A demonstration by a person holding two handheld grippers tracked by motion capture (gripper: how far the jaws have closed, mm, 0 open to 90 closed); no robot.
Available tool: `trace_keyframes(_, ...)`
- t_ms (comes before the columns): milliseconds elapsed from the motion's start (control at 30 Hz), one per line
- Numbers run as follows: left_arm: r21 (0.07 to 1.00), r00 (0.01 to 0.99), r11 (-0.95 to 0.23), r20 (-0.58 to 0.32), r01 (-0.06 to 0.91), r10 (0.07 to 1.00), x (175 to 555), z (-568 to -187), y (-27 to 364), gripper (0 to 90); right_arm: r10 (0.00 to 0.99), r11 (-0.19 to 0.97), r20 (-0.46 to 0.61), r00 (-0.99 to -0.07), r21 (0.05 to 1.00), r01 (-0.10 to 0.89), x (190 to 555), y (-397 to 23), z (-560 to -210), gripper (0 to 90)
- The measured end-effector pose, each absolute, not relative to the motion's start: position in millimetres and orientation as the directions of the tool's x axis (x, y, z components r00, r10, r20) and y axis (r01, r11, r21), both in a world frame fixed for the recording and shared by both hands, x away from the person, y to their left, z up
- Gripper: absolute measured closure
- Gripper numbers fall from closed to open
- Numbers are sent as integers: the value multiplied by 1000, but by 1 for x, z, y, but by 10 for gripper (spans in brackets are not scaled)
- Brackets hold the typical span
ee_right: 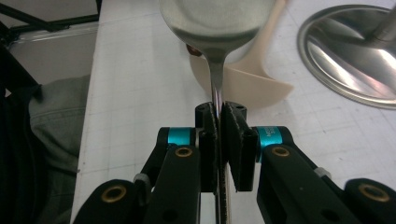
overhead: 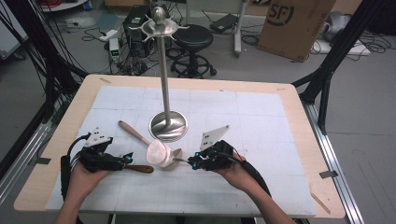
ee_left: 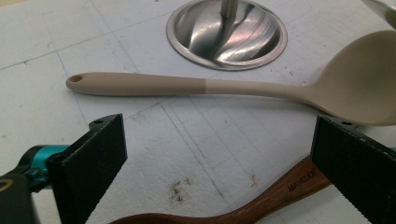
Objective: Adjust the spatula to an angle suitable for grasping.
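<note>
A steel spoon (ee_right: 217, 21) sticks out ahead of my right gripper (ee_right: 219, 116), which is shut on its thin handle; the bowl (overhead: 177, 154) hovers by the beige spoon. That beige silicone spoon (ee_left: 187, 86) lies on the white mat, its bowl (overhead: 157, 154) near the steel spoon and its handle pointing toward the back left. My left gripper (ee_left: 219, 140) rests on the mat with its jaws wide open. A dark wooden handle (ee_left: 289, 186) runs across between those jaws, and neither pad touches it. In the high view the left gripper (overhead: 127, 159) sits just left of the wooden handle (overhead: 140, 168).
A tall metal utensil stand (overhead: 164, 70) with hooks at its top rises from a round base (overhead: 168, 125) at the mat's middle, just behind the spoons. The white mat (overhead: 261, 121) covers most of the wooden table (overhead: 299, 107). A stool and a cardboard box stand on the floor beyond.
</note>
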State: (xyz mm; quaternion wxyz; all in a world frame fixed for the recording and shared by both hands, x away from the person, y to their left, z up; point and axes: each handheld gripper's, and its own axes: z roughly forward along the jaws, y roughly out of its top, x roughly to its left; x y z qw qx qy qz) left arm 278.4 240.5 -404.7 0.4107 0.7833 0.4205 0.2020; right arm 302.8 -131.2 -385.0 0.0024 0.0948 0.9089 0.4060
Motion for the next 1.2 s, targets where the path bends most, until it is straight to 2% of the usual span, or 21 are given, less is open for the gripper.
trace_keyframes(533, 812, 563, -307, -31, 496, 826, 279, -405, 242, 45, 96, 667, 91, -991, 733, 132, 289, -102, -398, 840)
trace_keyframes(1200, 811, 565, -311, -29, 496, 824, 279, -405, 242, 45, 45, 714, 94, -995, 693, 97, 280, -73, -424, 840)
